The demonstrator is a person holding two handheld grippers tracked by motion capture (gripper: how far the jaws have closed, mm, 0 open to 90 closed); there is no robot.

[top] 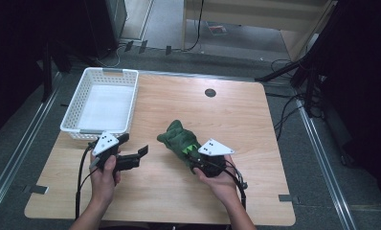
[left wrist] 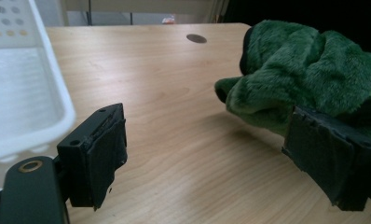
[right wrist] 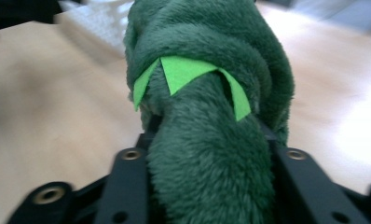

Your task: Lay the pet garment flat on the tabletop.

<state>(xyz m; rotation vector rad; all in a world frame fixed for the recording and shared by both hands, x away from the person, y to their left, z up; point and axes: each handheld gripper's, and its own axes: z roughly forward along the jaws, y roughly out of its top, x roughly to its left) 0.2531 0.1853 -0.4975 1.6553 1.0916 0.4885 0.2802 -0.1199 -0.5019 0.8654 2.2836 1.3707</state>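
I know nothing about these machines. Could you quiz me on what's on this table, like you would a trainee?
1. True or false: the white basket holds the green plush toy.
2. Which tool grips the toy: left tool or right tool?
3. What colour are the felt triangles on the toy?

Key: 1 false, it lies on the wooden table. 2 right tool. 3 bright green.
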